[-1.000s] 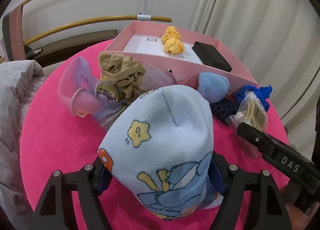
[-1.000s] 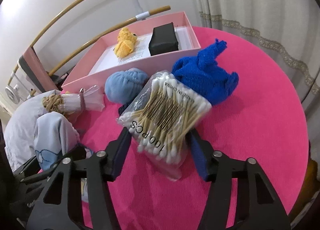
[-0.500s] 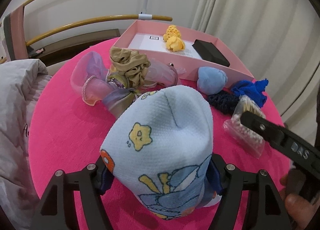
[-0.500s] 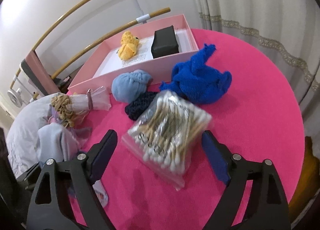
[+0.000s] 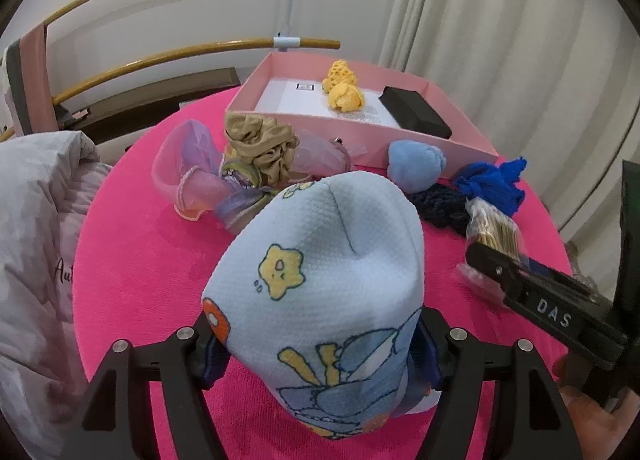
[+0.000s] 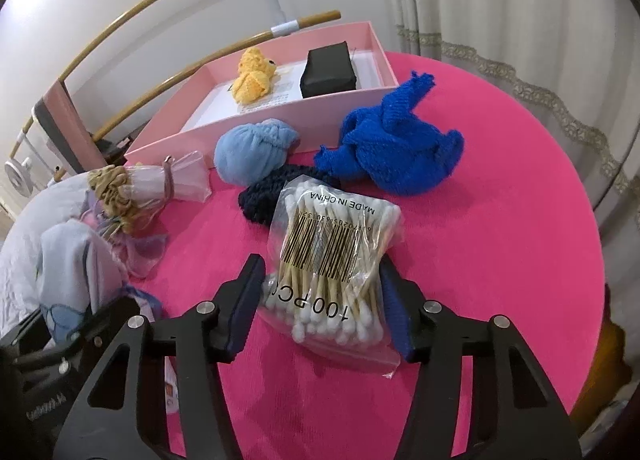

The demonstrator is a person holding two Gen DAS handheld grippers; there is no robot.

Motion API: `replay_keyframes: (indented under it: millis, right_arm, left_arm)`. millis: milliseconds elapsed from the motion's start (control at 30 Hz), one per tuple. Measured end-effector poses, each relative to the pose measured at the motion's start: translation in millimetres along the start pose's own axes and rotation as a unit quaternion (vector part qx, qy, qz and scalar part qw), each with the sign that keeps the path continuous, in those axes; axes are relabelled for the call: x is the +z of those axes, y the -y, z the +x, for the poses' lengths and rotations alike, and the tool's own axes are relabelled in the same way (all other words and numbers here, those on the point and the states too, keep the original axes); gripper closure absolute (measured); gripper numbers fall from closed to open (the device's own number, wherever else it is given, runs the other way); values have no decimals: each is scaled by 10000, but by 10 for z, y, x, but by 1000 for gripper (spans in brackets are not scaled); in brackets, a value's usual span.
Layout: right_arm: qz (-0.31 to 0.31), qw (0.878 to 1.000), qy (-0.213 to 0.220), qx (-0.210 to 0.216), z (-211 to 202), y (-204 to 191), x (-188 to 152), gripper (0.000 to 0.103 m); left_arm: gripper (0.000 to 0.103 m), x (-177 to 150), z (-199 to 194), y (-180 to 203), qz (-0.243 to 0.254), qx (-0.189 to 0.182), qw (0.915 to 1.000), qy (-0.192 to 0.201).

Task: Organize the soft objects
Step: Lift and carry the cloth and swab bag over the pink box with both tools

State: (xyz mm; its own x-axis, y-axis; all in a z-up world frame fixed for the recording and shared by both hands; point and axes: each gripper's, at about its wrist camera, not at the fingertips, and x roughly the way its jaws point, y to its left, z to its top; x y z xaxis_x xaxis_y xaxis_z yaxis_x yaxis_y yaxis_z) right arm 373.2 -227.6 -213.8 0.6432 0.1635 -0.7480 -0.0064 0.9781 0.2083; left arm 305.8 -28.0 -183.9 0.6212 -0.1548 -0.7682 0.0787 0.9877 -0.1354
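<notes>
Left gripper [image 5: 316, 344] is clamped on a light blue cartoon-print sock [image 5: 328, 284], rounded end pointing away from the camera toward the pink box [image 5: 400, 139], held over the pink tablecloth [image 5: 140, 260]. Right gripper [image 6: 322, 300] has its jaws apart, straddling a bag of cotton swabs [image 6: 336, 256] lying on the cloth, swabs running toward the camera, not squeezed yet

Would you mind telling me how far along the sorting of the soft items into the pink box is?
Done: only the yellow knit piece and a black case lie in the pink box. In hand: the left gripper holds the printed cloth; the right gripper straddles the cotton swab bag. Left: blue knit, light blue ball, navy piece, scrunchies.
</notes>
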Motion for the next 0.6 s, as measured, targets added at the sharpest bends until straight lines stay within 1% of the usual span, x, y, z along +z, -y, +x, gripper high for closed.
replay_keyframes:
  millis: [233,600]
  right_arm:
    - [-76,9997,167,138,-287,-22,-66,51]
    - [-309,9979,459,331,-648,-216,-63,51]
  left_arm:
    - [35,-48,-196,-5,28,54,9999,117]
    - [35,-100,-622,4,42,133,9990,428]
